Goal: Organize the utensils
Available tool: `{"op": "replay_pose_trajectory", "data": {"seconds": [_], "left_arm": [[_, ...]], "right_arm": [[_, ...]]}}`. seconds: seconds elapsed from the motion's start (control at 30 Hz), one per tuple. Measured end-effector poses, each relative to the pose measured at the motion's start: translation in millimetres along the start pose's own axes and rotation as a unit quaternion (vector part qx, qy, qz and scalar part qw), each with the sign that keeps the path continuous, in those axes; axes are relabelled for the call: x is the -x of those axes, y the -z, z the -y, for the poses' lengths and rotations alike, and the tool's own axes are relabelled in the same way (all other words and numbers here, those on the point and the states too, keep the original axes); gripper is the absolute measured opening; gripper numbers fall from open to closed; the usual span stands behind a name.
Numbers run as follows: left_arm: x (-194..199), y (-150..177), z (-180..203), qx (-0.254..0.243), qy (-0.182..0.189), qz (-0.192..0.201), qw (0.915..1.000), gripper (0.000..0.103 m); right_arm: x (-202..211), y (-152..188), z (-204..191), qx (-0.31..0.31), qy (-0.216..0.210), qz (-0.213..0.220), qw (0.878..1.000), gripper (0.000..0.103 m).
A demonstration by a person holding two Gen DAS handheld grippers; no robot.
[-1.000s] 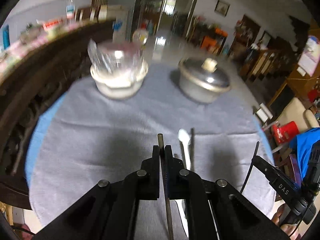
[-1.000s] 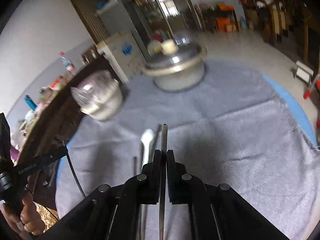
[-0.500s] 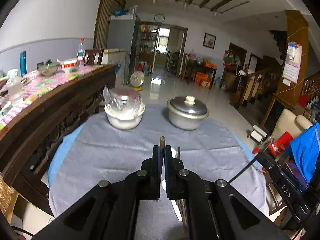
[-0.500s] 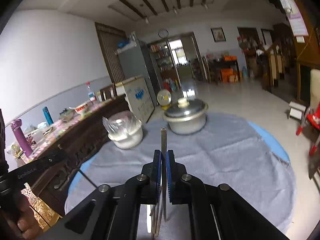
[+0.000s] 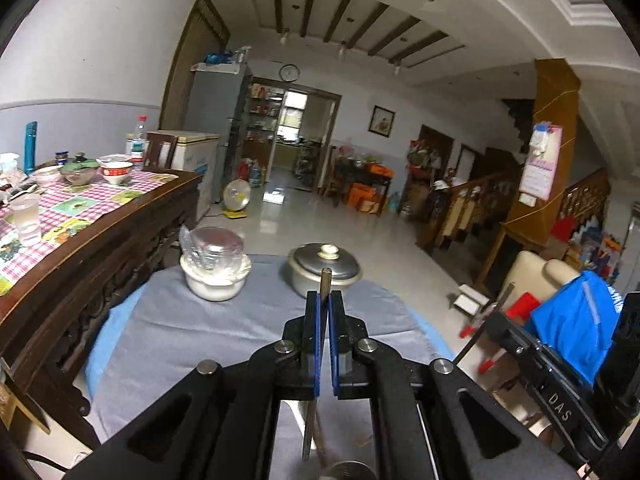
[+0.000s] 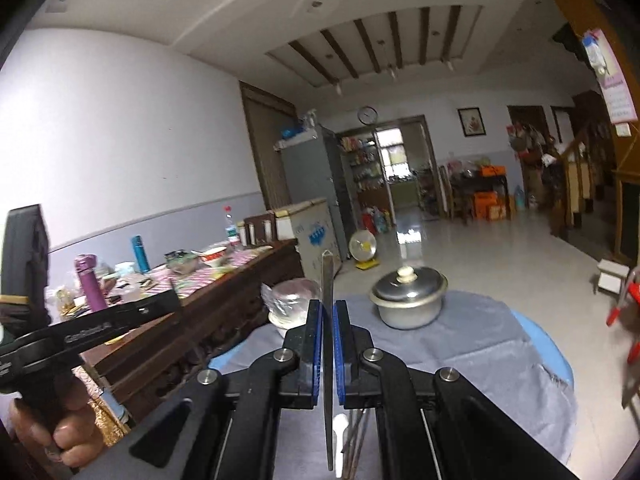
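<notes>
My left gripper (image 5: pixel 324 300) is shut on a thin metal chopstick (image 5: pixel 325 280) that stands upright between the blue pads, lifted above the grey cloth (image 5: pixel 200 332). My right gripper (image 6: pixel 327 308) is shut on another metal chopstick (image 6: pixel 327 276), also upright. Below the right gripper a white spoon (image 6: pixel 339 426) and more thin metal sticks (image 6: pixel 358 432) lie on the cloth. The right gripper also shows at the right edge of the left wrist view (image 5: pixel 532 360). The left one shows at the left edge of the right wrist view (image 6: pixel 80 328).
A white bowl covered in plastic wrap (image 5: pixel 214 268) and a lidded metal pot (image 5: pixel 325 270) stand at the far side of the round table. A dark wooden sideboard (image 5: pixel 92 240) with dishes runs along the left. A cream chair (image 5: pixel 532 276) stands at the right.
Both grippers have tilted up and risen with their chopsticks. The views now show the room and ceiling instead of looking down on the cloth.
</notes>
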State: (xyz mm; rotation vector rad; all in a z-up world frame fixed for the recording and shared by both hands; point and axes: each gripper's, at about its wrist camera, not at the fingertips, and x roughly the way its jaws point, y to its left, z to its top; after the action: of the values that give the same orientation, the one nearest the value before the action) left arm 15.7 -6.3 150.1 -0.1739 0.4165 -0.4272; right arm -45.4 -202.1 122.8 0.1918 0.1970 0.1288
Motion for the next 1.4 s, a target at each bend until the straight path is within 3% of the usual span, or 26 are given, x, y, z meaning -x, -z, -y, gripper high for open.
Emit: {"op": "replay_pose_trajectory", "data": {"seconds": [0.3, 0.53, 0.77, 1.23, 1.4], "left_arm": [[8.9, 17.1, 16.4, 0.002, 0.044, -0.025, 0.9987, 0.004], [-14.2, 45.0, 11.8, 0.020, 0.045, -0.083, 0.9953, 0.004], [-24.0, 53.5, 3.8, 0.028, 0.042, -0.107, 0.9929, 0.004], [-22.6, 52.7, 1.6, 0.028, 0.030, -0.098, 0.9943, 0.004], [-8.2, 42.2, 2.9, 0.028, 0.030, -0.076, 0.9962, 0.004]], "right_arm": [[12.7, 18.0, -8.4, -0.001, -0.007, -0.036, 0.999, 0.006], [-2.3, 49.4, -0.2, -0.009, 0.008, -0.083, 0.996, 0.006], [-17.0, 69.7, 18.0, -0.044, 0.012, -0.124, 0.991, 0.007], [-13.2, 69.6, 34.6, -0.071, 0.015, -0.110, 0.991, 0.007], [-5.6, 66.4, 42.3, -0.084, 0.026, -0.098, 0.991, 0.007]]}}
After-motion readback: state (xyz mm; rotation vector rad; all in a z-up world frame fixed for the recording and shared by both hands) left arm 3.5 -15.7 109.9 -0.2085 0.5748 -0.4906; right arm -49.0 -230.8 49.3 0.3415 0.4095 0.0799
